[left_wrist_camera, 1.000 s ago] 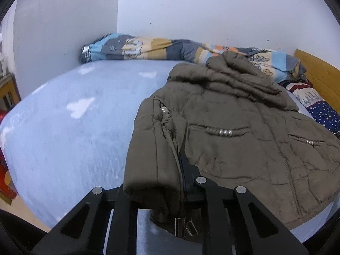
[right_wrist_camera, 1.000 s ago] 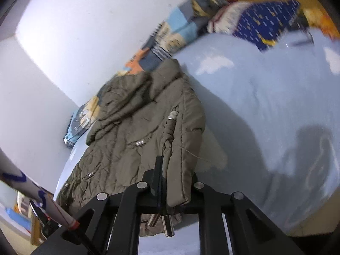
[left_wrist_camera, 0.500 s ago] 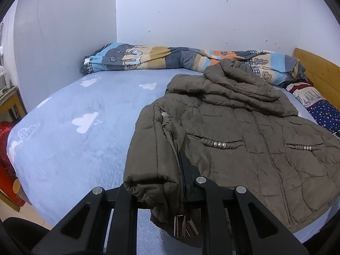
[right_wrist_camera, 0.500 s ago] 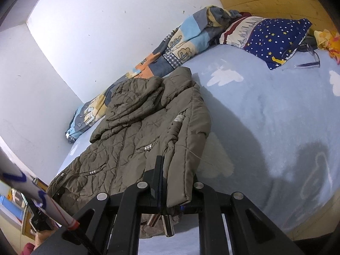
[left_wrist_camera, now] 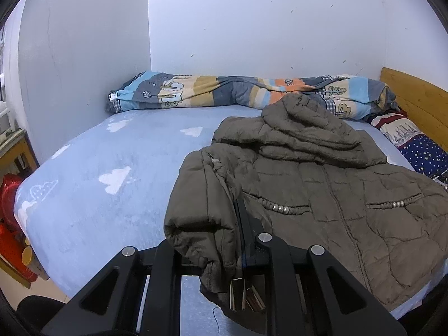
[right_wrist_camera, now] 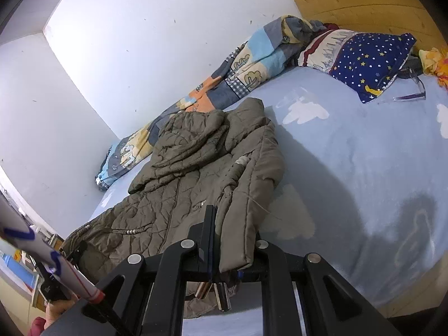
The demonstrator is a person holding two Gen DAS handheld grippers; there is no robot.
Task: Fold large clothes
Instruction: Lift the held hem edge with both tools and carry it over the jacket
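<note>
An olive-brown quilted hooded jacket (left_wrist_camera: 322,184) lies face up on a light blue bed sheet (left_wrist_camera: 112,168), hood toward the wall. My left gripper (left_wrist_camera: 221,240) is shut on the cuff end of its left sleeve, held just above the near bed edge. In the right wrist view the same jacket (right_wrist_camera: 190,184) lies spread out, and my right gripper (right_wrist_camera: 232,252) is shut on the cuff of the other sleeve, which drapes over the fingers. The fingertips are hidden by fabric.
A rolled striped patterned quilt (left_wrist_camera: 224,92) lies along the far wall. A star-print pillow (right_wrist_camera: 369,58) and a wooden headboard (right_wrist_camera: 364,2) are at the bed's head. Glasses (right_wrist_camera: 411,92) lie near the pillow. Red items (left_wrist_camera: 11,224) stand on the floor at left.
Both grippers have pulled back and lifted slightly with the sleeve cuffs in them. More of the wall and bed shows. The jacket body stays flat on the sheet.
</note>
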